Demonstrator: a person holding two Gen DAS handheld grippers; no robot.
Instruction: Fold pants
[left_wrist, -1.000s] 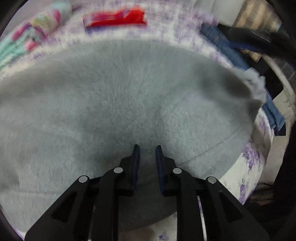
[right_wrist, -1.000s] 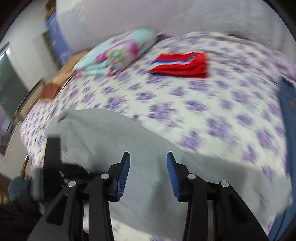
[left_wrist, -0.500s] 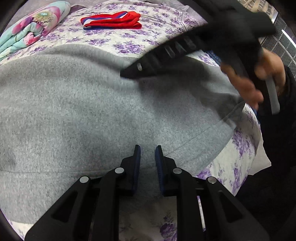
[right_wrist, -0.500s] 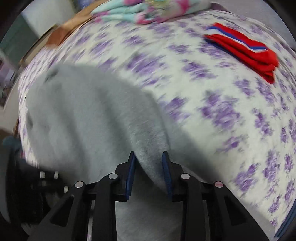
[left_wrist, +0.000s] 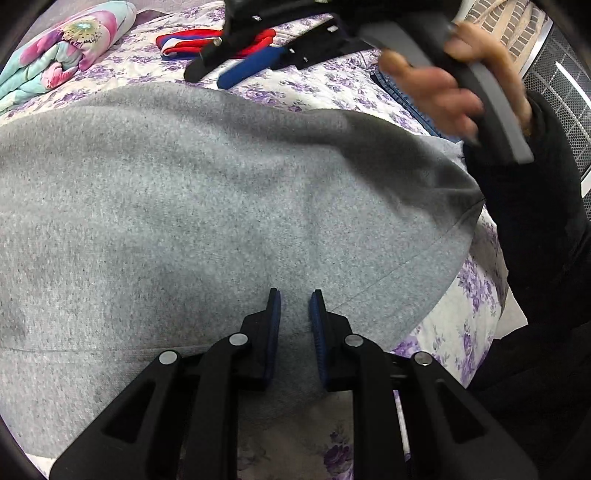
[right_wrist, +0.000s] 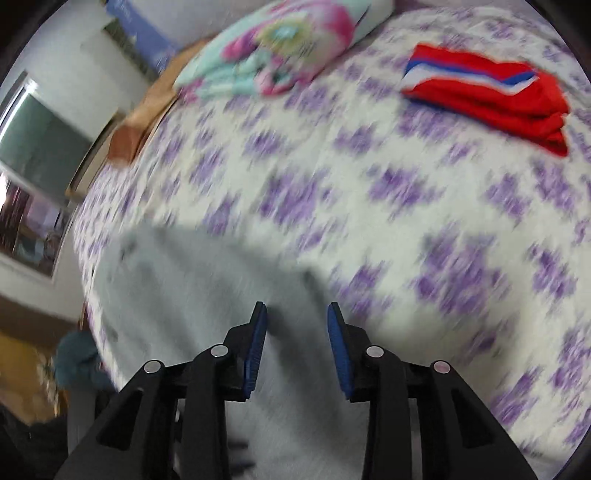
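The grey pants (left_wrist: 207, 206) lie spread over the bed and fill most of the left wrist view. My left gripper (left_wrist: 294, 301) rests at their near hem with a narrow gap between the pads, pinching the grey fabric. My right gripper (right_wrist: 296, 314) is open and empty above the pants (right_wrist: 192, 295), which look blurred in the right wrist view. In the left wrist view the right gripper (left_wrist: 236, 70) hovers over the far edge of the pants, held by a hand (left_wrist: 443, 85).
A white bedsheet with purple flowers (right_wrist: 388, 192) covers the bed. Folded red, white and blue clothing (right_wrist: 491, 96) lies at the far side. A folded floral quilt (right_wrist: 280, 48) sits at the back. Blue denim (left_wrist: 399, 88) lies at the right.
My right gripper has let go of the grey fabric, opened and lifted away toward the far side. My left gripper has kept its hold and place.
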